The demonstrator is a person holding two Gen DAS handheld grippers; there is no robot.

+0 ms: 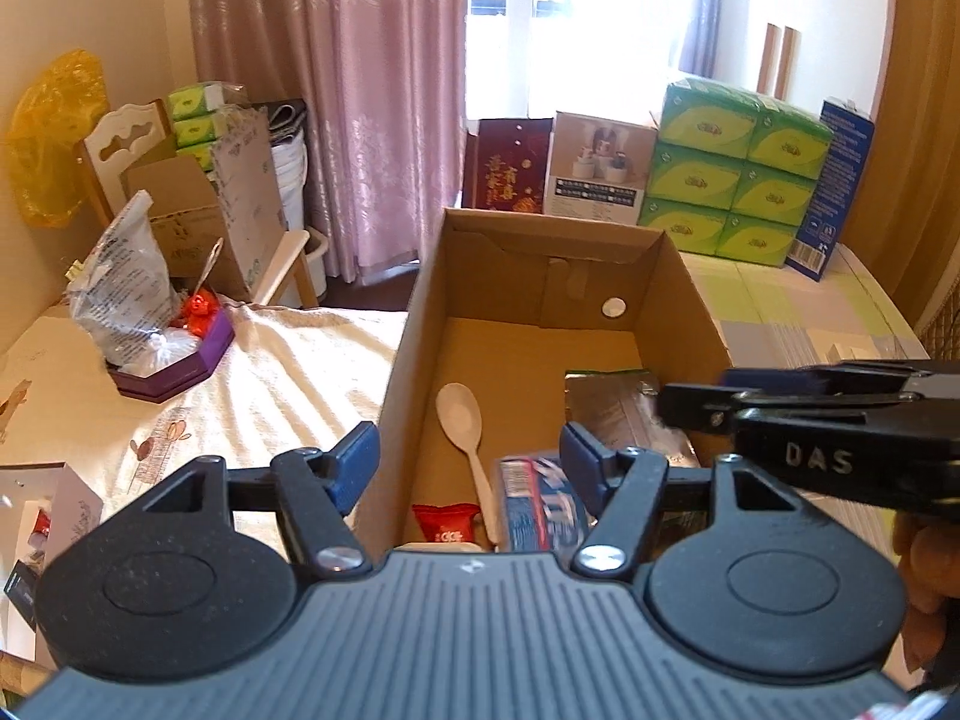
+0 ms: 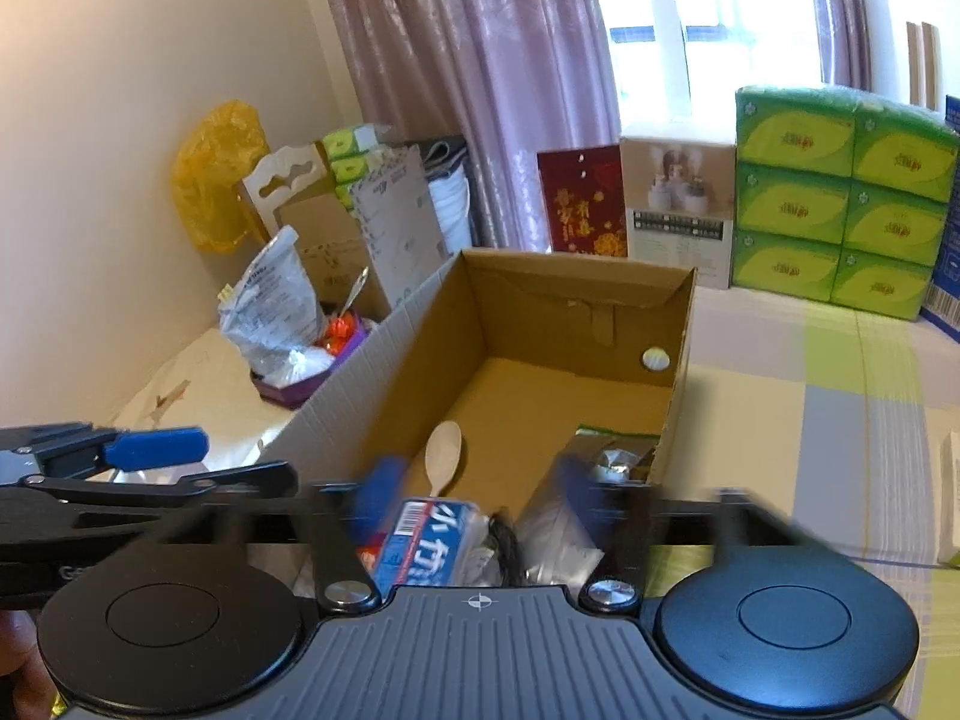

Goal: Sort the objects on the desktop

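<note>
While both tongs hang over its near end, the cardboard box stands open-topped in the middle of the frame, plain brown, with a round hole in its far wall. Inside it lie a pale wooden spoon, bowl pointing away, a red sachet at the lower edge, a blue-and-white packet with large characters, and a crinkled silver foil bag against the right wall.

Left tongs are spread wide and hold nothing; their blue fingertips straddle the box's left wall, with the spoon and packet between them in the picture. Right tongs are blurred, but also spread and empty, with the packet and foil bag just beyond them. In the left wrist view they enter from the right edge, above the box's right wall.

A purple tray with a plastic bag sits at left on the cream cloth.
</note>
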